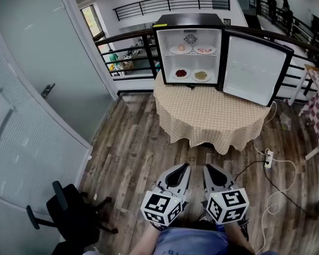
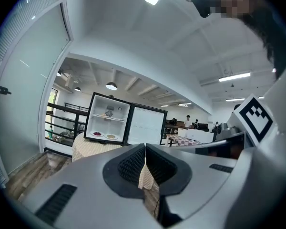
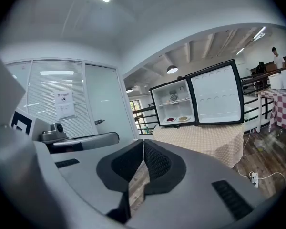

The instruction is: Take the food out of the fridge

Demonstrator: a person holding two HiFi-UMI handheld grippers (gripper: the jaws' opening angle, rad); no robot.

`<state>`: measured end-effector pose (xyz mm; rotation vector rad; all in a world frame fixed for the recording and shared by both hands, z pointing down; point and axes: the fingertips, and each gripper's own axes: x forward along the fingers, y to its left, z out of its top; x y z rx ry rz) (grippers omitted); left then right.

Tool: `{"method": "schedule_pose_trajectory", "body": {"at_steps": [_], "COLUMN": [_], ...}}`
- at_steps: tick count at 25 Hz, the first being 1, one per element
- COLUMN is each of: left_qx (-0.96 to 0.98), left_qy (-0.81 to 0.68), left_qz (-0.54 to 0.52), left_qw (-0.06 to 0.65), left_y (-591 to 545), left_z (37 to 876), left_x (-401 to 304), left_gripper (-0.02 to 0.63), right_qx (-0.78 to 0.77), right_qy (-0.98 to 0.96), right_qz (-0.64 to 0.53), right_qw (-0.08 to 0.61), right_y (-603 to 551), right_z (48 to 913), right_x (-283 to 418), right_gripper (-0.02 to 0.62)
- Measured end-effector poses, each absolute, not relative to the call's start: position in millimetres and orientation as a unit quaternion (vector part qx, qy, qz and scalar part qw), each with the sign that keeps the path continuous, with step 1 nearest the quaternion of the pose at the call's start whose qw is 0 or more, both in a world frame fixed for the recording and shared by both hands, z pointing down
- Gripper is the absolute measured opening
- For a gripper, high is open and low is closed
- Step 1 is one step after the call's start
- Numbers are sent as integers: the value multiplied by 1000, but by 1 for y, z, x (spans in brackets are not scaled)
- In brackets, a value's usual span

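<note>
Facing open black mini fridge (image 1: 189,20) on beige-clothed round surface (image 1: 212,113); white plates of food (image 1: 181,74) inside, well ahead.
Fingers of left gripper (image 1: 184,167) and right gripper (image 1: 208,168) closed, empty; open before reaching in.

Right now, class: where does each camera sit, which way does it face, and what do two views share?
Head view: on the person's head, looking down over left gripper and right gripper, both shut, toward the open fridge on the table.
Left gripper view: on the left gripper, along its jaws toward the fridge; right gripper alongside.
Right gripper view: on the right gripper, same heading; left gripper alongside.
Shared: all see the fridge.
</note>
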<state>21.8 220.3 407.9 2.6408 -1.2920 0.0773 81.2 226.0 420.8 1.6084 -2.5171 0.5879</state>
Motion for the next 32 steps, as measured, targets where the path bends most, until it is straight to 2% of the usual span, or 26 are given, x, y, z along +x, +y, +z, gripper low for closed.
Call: {"method": "schedule_pose_trajectory", "body": {"at_steps": [8,17,32], "left_qx": [889,880,904], "left_qy": [-443,-458,-414], "left_qz": [38,47,48], "left_qw": [112,114,94], "left_y": [225,210,87], "left_z": [423,426,415], "left_x": [54,51,49], "left_gripper": [18,18,18], "right_qx": [510,500,525], "right_qy": [-834,-836,-820], "right_qz": [204,224,223], "right_qw": [52,43,47], "right_y": [222,203,96], "right_z": [435,442,437], "right_x": [106,110,94], "right_gripper": [21,21,21]}}
